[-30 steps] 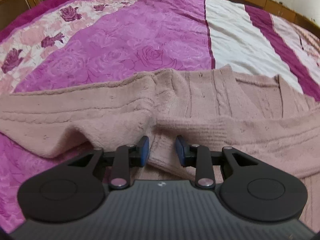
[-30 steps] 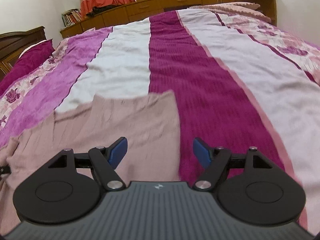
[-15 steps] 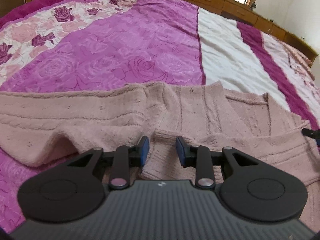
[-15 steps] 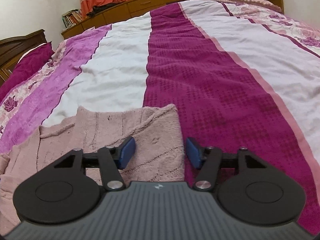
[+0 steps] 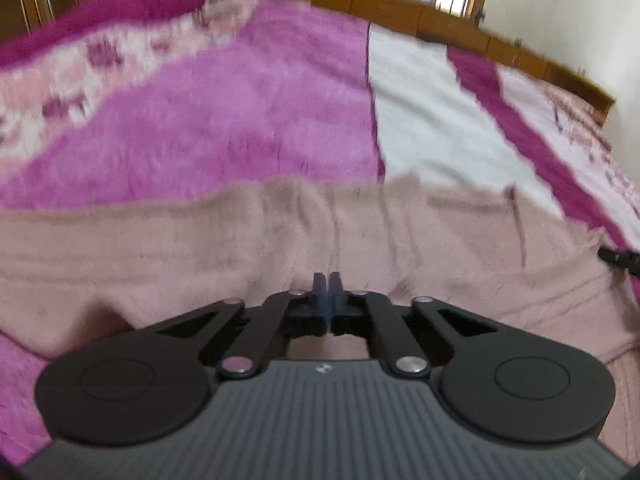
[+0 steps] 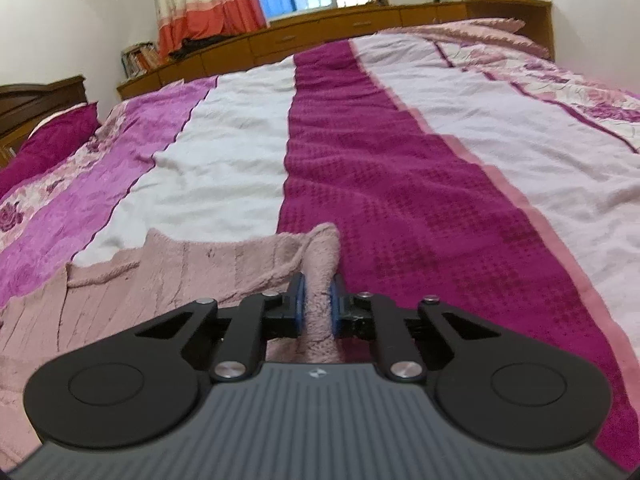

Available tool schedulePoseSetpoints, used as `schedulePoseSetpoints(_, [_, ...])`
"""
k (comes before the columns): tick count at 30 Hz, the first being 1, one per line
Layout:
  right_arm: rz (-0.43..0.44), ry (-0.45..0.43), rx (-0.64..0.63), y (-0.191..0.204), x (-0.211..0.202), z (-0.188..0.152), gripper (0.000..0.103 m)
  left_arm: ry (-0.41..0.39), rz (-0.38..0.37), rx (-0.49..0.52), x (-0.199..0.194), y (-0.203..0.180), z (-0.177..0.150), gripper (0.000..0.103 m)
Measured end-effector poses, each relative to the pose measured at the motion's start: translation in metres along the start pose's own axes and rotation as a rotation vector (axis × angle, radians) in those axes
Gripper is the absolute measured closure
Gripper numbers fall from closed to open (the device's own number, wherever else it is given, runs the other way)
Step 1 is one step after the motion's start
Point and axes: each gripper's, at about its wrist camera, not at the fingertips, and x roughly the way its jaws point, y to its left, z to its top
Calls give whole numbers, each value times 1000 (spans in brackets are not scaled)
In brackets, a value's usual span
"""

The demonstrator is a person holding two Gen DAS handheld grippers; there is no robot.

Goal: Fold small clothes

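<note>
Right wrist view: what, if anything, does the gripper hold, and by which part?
The right gripper pinches the dusty-pink knitted sweater by a bunched fold at its corner edge.

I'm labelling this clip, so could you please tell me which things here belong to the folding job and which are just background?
Job:
- dusty-pink knitted sweater
- left gripper
- right gripper, pinching the sweater

Background:
- striped pink, white and magenta bedspread
- magenta pillow
- wooden cabinets
- curtain

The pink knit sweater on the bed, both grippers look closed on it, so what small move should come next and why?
Probably lift both grippers slightly and carry the near edge forward over the body. The right gripper pinches a bunched corner of the pink knit sweater. The left gripper has its fingers shut at the near hem, though blur hides how much fabric they caught. The sweater lies spread on the striped bedspread, still unfolded.
</note>
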Motion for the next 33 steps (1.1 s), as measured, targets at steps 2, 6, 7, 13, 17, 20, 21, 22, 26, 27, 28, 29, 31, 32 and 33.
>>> schedulePoseSetpoints(2, [-18, -18, 10, -2, -2, 0, 92, -66, 53, 37, -11, -6, 5, 102])
schedulePoseSetpoints(6, [-41, -29, 29, -6, -2, -1, 92, -14, 79, 36, -2, -1, 10, 102])
schedulePoseSetpoints(7, [-43, -28, 31, -6, -2, -1, 92, 6, 71, 26, 1, 1, 9, 100])
schedulePoseSetpoints(13, [0, 10, 71, -10, -5, 3, 91, 83, 63, -17, 10, 11, 6, 73])
schedulePoseSetpoints(17, [29, 2, 67, -10, -23, 6, 85, 87, 53, 22, 12, 7, 2, 64])
schedulePoseSetpoints(20, [65, 1, 60, -8, -41, 4, 82, 99, 65, 36, 19, 5, 0, 64])
schedulePoseSetpoints(21, [80, 2, 56, -6, -47, 2, 82, 105, 65, 31, 21, 5, -1, 64])
schedulePoseSetpoints(22, [97, 3, 47, -4, -53, -1, 82, 106, 64, 22, 23, 5, -2, 64])
schedulePoseSetpoints(26, [165, 28, -22, 11, -63, -14, 82, 87, 9, 30, 20, -2, -6, 90])
schedulePoseSetpoints(27, [180, 42, -50, 16, -61, -18, 82, 77, 12, 44, 19, -5, -8, 93])
schedulePoseSetpoints(28, [178, 55, -85, 21, -58, -21, 82, 66, 23, 46, 16, -8, -8, 93])
schedulePoseSetpoints(29, [158, 66, -123, 28, -54, -25, 82, 54, 43, 44, 14, -8, -8, 94])
schedulePoseSetpoints(31, [99, 76, -170, 34, -46, -32, 82, 22, 144, 42, 7, -8, -8, 94])
schedulePoseSetpoints(32, [84, 73, -179, 34, -43, -35, 82, 17, 186, 49, 6, -7, -8, 94])
schedulePoseSetpoints(33, [79, 67, -178, 34, -41, -38, 82, 15, 221, 60, 5, -6, -8, 94])
